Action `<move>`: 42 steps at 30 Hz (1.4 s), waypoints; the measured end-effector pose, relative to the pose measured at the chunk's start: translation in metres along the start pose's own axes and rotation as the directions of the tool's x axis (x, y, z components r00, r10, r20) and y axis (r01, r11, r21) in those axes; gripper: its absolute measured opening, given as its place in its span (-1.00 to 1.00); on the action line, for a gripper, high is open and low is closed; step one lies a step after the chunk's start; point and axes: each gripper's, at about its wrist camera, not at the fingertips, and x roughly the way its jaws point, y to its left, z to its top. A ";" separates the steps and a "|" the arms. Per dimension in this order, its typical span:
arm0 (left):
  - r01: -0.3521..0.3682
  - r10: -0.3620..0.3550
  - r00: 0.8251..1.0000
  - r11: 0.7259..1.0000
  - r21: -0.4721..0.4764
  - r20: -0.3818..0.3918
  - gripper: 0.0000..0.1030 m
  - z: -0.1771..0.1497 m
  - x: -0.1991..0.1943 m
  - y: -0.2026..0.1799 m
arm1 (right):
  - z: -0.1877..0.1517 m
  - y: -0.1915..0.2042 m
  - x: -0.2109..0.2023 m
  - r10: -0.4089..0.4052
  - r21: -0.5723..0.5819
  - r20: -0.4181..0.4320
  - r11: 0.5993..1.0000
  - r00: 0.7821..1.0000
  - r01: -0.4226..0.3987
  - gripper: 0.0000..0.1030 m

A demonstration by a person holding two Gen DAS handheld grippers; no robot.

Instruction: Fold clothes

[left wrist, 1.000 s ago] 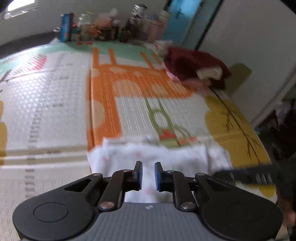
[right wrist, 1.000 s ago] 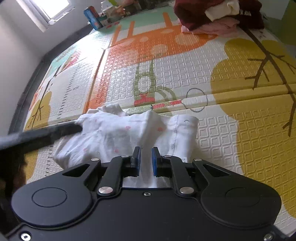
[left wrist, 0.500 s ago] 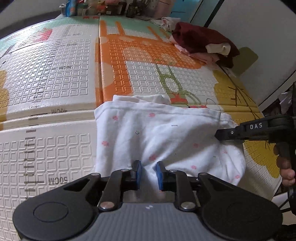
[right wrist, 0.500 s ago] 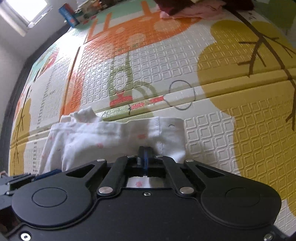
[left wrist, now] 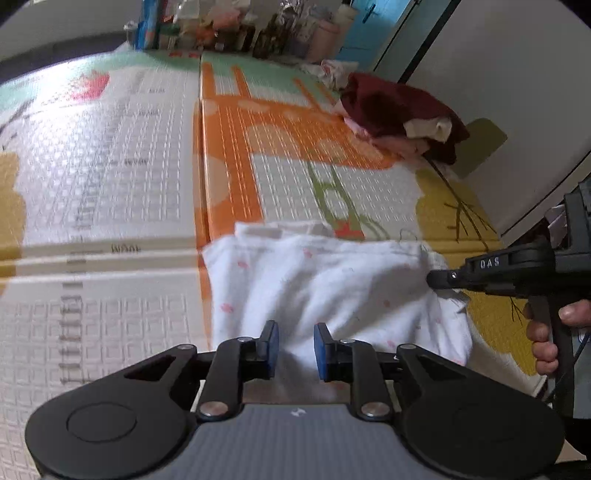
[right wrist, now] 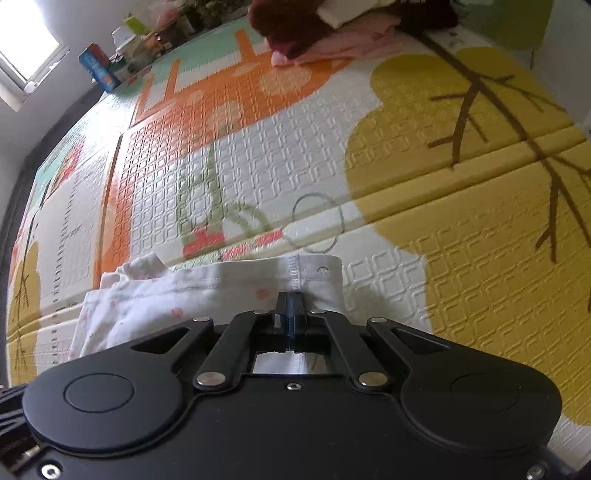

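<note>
The left hand-held gripper [left wrist: 294, 346] hangs with its blue-padded jaws parted, nothing between them, just above the near edge of a white garment with small pink dots [left wrist: 325, 280]. That garment lies rumpled on a patterned foam play mat [left wrist: 110, 177] on the floor, directly ahead of the left hand-held gripper and spreading to its right. The right hand-held gripper [right wrist: 290, 314] has its jaws pressed together on the garment's hemmed edge [right wrist: 295, 271], beside a line of stitching; in the left wrist view its black tip [left wrist: 441, 278] meets the cloth's right-hand side, with a person's fingers [left wrist: 543, 336] wrapped round its handle. Far ahead and to the right of both hand-held grippers sits a heap of dark red and pink clothes [left wrist: 399, 110] near the wall. Bottles and boxes [left wrist: 229, 26] crowd the mat's far end
</note>
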 end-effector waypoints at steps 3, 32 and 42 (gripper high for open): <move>-0.009 0.009 1.000 1.000 -0.018 0.012 -0.50 0.009 0.005 0.004 | 0.003 -0.003 0.000 -0.020 0.013 0.012 1.000 1.000 0.019 -1.00; 0.096 -0.081 0.991 0.986 0.139 -0.107 -0.50 0.038 0.077 -0.048 | -0.064 0.053 -0.013 0.113 -0.229 -0.168 0.962 0.979 -0.151 -0.97; 0.054 -0.048 0.995 0.996 0.070 -0.092 -0.56 0.056 0.093 -0.040 | -0.073 0.050 -0.011 0.083 -0.258 -0.202 0.957 0.976 -0.134 -0.98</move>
